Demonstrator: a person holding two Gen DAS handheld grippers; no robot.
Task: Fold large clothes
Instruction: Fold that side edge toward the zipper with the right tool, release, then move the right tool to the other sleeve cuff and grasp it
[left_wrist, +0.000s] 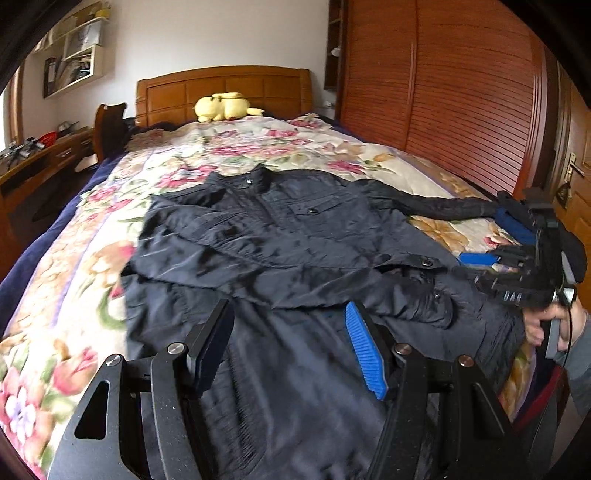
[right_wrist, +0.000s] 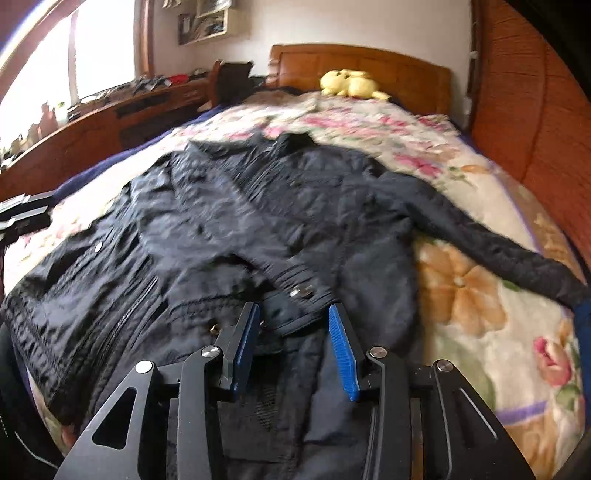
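Note:
A dark navy jacket (left_wrist: 280, 236) lies front up on the floral bedspread (left_wrist: 74, 295). One sleeve is folded across its front, and the snap cuff (right_wrist: 301, 291) lies just beyond my right gripper's tips. The other sleeve (right_wrist: 498, 251) stretches out to the right over the cover. My right gripper (right_wrist: 293, 308) is open low over the jacket's hem with its blue pads apart and nothing pressed between them. It also shows at the right in the left wrist view as the right gripper (left_wrist: 491, 240), held by a hand (left_wrist: 546, 325). My left gripper (left_wrist: 288, 314) hangs open over the lower jacket, holding nothing.
A yellow plush toy (left_wrist: 225, 106) sits by the wooden headboard (left_wrist: 221, 88). A slatted wooden wardrobe (left_wrist: 443, 92) runs along the right side of the bed, with a door handle (left_wrist: 572, 166) past it. A cluttered desk (right_wrist: 110, 110) and a window stand on the left.

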